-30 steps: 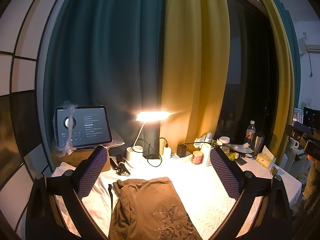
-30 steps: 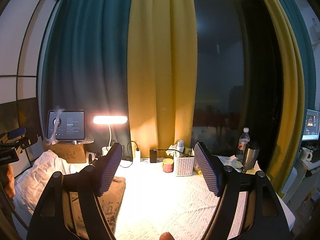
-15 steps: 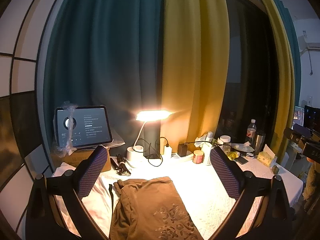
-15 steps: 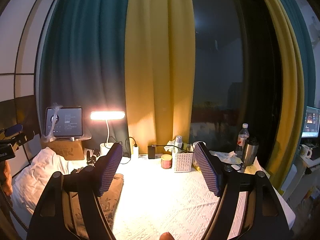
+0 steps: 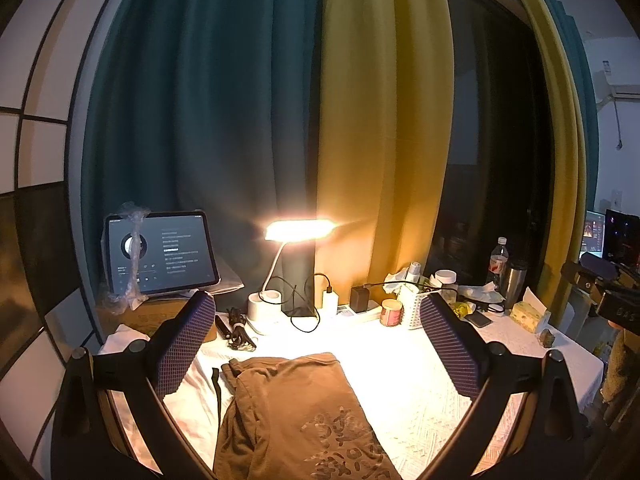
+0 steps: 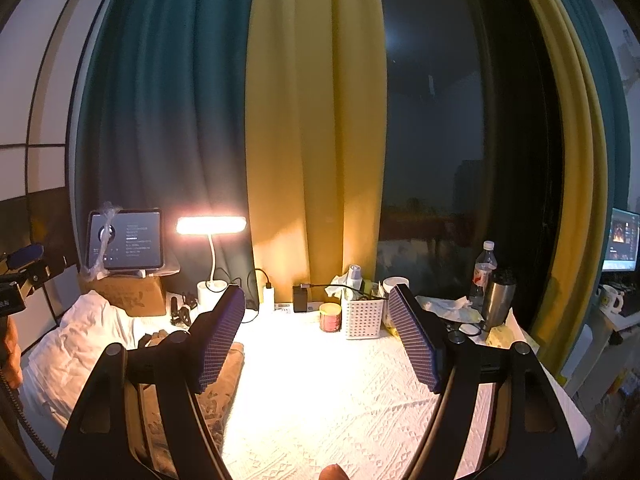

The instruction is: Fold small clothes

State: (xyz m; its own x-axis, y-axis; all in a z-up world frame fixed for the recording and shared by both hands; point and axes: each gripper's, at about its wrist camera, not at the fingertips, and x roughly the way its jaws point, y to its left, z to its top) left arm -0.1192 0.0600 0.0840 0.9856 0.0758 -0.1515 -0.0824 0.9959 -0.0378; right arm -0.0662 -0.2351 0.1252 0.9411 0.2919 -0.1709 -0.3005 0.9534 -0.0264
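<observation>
A brown garment (image 5: 296,412) with a pale printed pattern lies on the white tablecloth (image 5: 404,380), directly below and between the fingers of my left gripper (image 5: 316,344). That gripper is open and holds nothing, hovering above the cloth. In the right wrist view the same brown garment (image 6: 224,384) shows at the lower left, partly hidden behind the left finger. My right gripper (image 6: 316,340) is open and empty, over bare tablecloth (image 6: 340,400) to the right of the garment.
Along the table's back edge stand a lit desk lamp (image 5: 298,232), a tablet (image 5: 160,254) on a cardboard box, chargers and cables, a small tin (image 6: 330,317), a white basket (image 6: 363,318), a water bottle (image 6: 482,272) and a steel flask (image 6: 498,298). A white pillow (image 6: 76,344) lies at left.
Both views have drifted only slightly; the right gripper's view has tilted a little. The garment has not moved and both grippers stay open.
</observation>
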